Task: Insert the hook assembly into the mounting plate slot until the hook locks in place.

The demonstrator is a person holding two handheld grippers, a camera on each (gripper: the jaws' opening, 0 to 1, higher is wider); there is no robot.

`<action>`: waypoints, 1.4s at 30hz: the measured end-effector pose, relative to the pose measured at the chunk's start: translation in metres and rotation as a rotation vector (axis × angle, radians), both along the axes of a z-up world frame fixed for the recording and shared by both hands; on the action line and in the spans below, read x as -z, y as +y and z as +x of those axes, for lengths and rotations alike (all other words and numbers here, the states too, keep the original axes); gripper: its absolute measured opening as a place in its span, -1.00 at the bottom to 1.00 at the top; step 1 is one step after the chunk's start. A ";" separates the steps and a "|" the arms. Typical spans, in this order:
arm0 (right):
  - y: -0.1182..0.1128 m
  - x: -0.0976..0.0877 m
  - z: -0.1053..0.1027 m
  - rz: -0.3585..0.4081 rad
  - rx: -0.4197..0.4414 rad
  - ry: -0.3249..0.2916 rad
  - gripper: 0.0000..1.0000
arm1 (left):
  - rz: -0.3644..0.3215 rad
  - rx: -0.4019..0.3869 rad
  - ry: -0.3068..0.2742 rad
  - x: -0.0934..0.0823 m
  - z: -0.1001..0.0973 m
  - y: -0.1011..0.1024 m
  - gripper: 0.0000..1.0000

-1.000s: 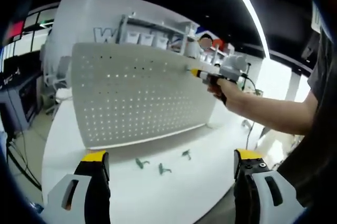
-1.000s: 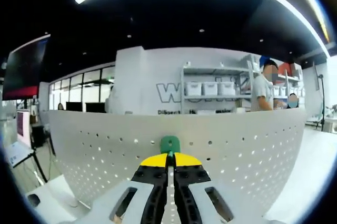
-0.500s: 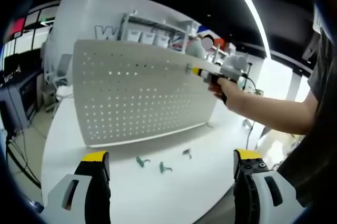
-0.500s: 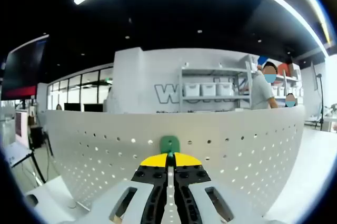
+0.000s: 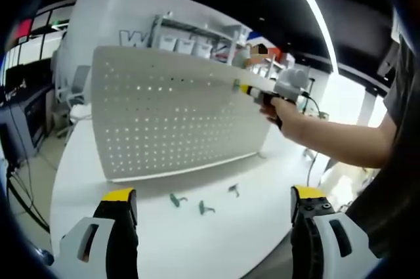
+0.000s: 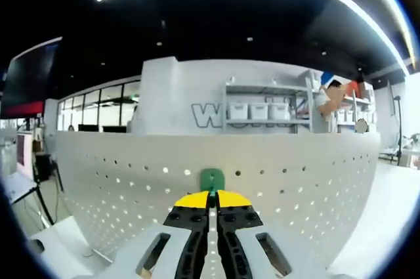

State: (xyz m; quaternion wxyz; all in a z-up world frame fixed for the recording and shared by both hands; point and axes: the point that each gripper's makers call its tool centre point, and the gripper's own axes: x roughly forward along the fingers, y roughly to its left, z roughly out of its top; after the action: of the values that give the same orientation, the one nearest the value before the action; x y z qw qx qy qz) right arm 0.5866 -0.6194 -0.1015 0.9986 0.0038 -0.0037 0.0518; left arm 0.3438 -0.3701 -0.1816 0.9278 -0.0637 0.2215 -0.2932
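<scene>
— Right, where's the hook?

— Green hook [image 6: 211,178] sits pinched between the closed jaws of the right tool [image 6: 211,195], its flat tab poking out past the yellow tips. Straight ahead of it, the white perforated mounting plate [image 6: 275,187] stands upright on the counter [image 5: 164,233]. In the left gripper view the same tool [image 5: 244,88] is held out by a person's hand [image 5: 275,109], tip at the plate's upper right area, near the top edge.

— Touching the plate?

— Tab looks to be at the face, but can't tell whether it's in a hole or only against the surface. No lock visible.

— And the left tool?

— Left tool [image 5: 213,201] hangs low and well back from the plate, jaws spread wide, nothing in them. Three spare green hooks [image 5: 200,207] lie loose on the counter between it and the plate's foot.

— What does the next move turn on?

— My read: the hook's long axis runs along the tool, pointing square into the plate, so the push goes straight forward along the jaws. Right hand is the one on the job; left is far off. Likely a forward press, perhaps then a drop to seat it. Risk is the tab landing between holes and skidding on the face.
</scene>
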 end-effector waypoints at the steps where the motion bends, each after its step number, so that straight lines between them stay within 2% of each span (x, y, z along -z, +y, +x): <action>1: -0.001 -0.001 0.000 -0.005 0.003 -0.004 -0.98 | 0.000 0.001 0.000 0.000 0.000 -0.001 0.98; 5: -0.002 -0.008 0.003 -0.036 0.023 -0.013 -0.85 | -0.001 0.002 -0.003 -0.001 0.000 0.000 0.98; 11: 0.001 -0.009 0.007 -0.035 -0.001 0.003 -0.86 | -0.002 -0.005 -0.004 -0.001 -0.002 0.002 0.98; 17: 0.001 -0.021 0.002 -0.036 -0.005 -0.022 -0.85 | -0.004 -0.005 -0.009 -0.003 -0.005 0.000 0.97; 21: -0.003 -0.025 0.001 0.013 -0.015 -0.020 -0.81 | -0.011 -0.001 -0.016 -0.005 -0.006 -0.003 0.97; 26: -0.004 -0.031 -0.008 -0.003 -0.023 -0.036 -0.78 | -0.010 0.008 -0.017 -0.005 -0.009 -0.008 0.97; 31: -0.010 -0.029 -0.018 0.011 -0.024 -0.028 -0.77 | -0.006 0.016 -0.020 -0.006 -0.012 -0.011 0.96; 42: -0.015 -0.019 -0.047 -0.022 -0.043 -0.001 -0.76 | -0.004 0.024 -0.030 -0.010 -0.018 -0.015 0.95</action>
State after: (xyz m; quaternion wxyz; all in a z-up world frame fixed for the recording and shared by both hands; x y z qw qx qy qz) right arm 0.5397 -0.6348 -0.0829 0.9973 -0.0069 -0.0034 0.0732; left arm 0.3254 -0.3850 -0.1716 0.9273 -0.0585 0.2075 -0.3059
